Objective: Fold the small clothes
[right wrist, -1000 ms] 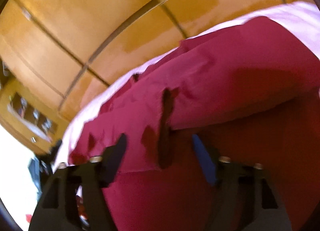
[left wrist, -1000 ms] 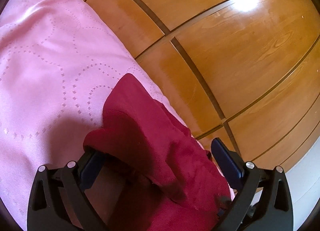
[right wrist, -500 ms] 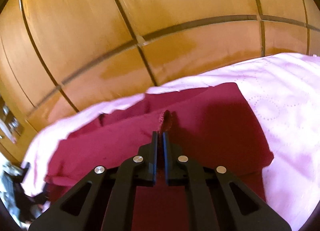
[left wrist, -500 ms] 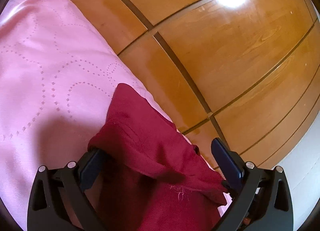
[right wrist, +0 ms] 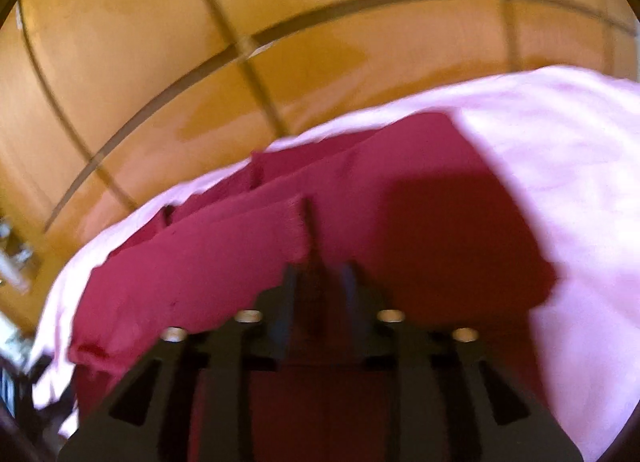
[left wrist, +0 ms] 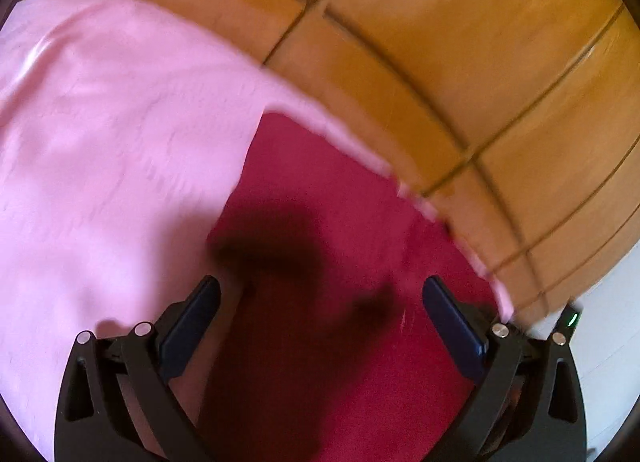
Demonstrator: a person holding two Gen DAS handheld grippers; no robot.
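blurred red garment (right wrist: 420, 198), nearer part behind tongs (right wrist: 318, 282)

Pink sheet (left wrist: 112, 150) is bare and flat left of the red cloth (left wrist: 340, 222), so there's free passage on that side. Wood panelling (left wrist: 460, 62) rises right behind the sheet's far edge and blocks travel beyond it. In the right wrist view the cloth (right wrist: 208, 262) lies in stacked layers with a raised fold edge straight ahead; the sheet (right wrist: 560, 166) to the right of it is bare.
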